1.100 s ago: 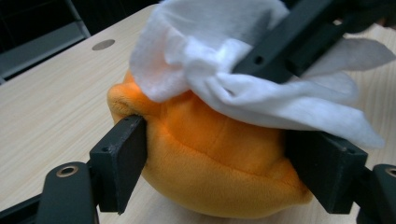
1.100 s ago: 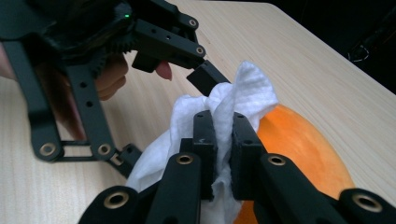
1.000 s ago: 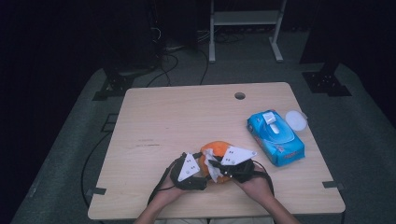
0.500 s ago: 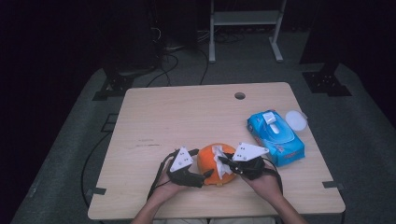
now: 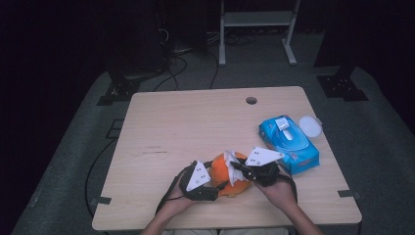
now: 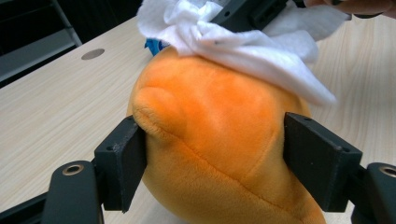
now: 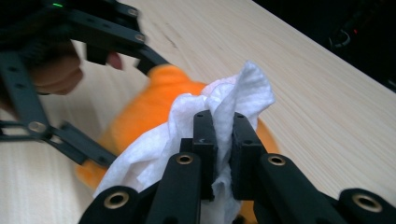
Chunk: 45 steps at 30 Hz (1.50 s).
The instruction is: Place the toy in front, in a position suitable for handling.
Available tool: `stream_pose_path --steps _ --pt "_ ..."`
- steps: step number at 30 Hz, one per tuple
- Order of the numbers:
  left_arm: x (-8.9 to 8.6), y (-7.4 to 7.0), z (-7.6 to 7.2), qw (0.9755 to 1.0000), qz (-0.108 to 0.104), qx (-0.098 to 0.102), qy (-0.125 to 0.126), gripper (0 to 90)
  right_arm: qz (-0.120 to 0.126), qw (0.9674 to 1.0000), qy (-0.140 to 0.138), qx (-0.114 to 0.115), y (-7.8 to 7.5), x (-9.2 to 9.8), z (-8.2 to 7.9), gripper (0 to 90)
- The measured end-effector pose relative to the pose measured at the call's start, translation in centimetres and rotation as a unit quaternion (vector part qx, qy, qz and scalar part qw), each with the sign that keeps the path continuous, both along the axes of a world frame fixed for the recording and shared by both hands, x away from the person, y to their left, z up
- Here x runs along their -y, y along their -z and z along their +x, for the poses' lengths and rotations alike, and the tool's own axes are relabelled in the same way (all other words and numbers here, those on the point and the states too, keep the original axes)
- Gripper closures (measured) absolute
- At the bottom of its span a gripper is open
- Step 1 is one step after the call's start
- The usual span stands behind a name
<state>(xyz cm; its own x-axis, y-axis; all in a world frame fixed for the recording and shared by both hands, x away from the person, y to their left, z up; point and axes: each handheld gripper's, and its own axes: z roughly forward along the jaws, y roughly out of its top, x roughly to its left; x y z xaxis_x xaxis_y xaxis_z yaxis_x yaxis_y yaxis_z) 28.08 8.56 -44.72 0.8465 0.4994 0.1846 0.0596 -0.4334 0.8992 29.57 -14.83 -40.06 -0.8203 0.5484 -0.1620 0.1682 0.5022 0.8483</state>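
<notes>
The plush toy (image 6: 219,154) is bright orange, soft and rounded like a fat egg, with a raised seam running across its fuzzy skin. A crumpled white wipe (image 7: 219,112) lies draped over its top. The toy sits on the wooden table (image 5: 195,127) near my edge, a little right of the middle.

My left tongs (image 5: 221,185) straddle the toy's body, one jaw on each flank. The jaws have just been closing, with the toy between them. The left pad presses into the plush under the seam; on the other side I cannot tell whether the pad touches or stands just off the fur. My right tongs (image 7: 219,126) are narrow, pinched shut on a fold of the wipe, which sticks up between the jaws and hangs down onto the toy.

To the right, a blue pack of wipes (image 5: 288,144) lies near the toy, its lid (image 5: 310,126) flipped open toward the table's right edge. Beyond the toy, the far and left parts of the tabletop are bare wood up to a small round hole (image 5: 251,100) near the far edge. The near edge is close behind my hands.

In the high view the toy's long axis seems to run from near-left to far-right, but my hands cover too much of it to be sure.
</notes>
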Motion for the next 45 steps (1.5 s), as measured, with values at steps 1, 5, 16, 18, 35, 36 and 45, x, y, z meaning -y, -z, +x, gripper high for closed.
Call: stream_pose_path --steps 1,5,16,18,35,36,45 --pt "0.2 0.0 -0.1 1.0000 0.003 0.002 0.002 25.1 0.003 1.0000 0.001 -0.004 0.0 0.3 0.1 82.4" --pt "0.4 -0.1 -0.3 0.9998 0.012 0.014 0.005 25.1 0.002 0.9998 -0.020 0.002 0.1 -1.1 -0.9 82.4" --pt "0.3 -0.1 -0.6 0.9994 0.028 0.021 0.007 26.3 0.014 0.9999 0.006 -0.006 0.2 0.5 0.5 82.2" --pt "0.4 -0.1 -0.6 0.9994 0.029 0.019 0.006 26.3 0.021 0.9995 0.016 -0.017 0.4 1.3 1.1 82.2" --pt "-0.3 -0.9 0.1 0.9995 0.020 0.023 -0.013 13.5 -0.005 0.9990 -0.041 -0.020 0.1 -0.4 -0.5 82.2" --pt "-0.3 -0.9 0.1 0.9995 0.020 0.023 -0.013 13.5 -0.005 0.9990 -0.041 -0.020 0.1 -0.4 -0.5 82.2" --pt "-0.6 -0.1 0.4 0.9989 0.041 0.016 -0.018 26.5 0.015 0.9991 -0.013 -0.038 0.2 1.6 0.8 82.3"
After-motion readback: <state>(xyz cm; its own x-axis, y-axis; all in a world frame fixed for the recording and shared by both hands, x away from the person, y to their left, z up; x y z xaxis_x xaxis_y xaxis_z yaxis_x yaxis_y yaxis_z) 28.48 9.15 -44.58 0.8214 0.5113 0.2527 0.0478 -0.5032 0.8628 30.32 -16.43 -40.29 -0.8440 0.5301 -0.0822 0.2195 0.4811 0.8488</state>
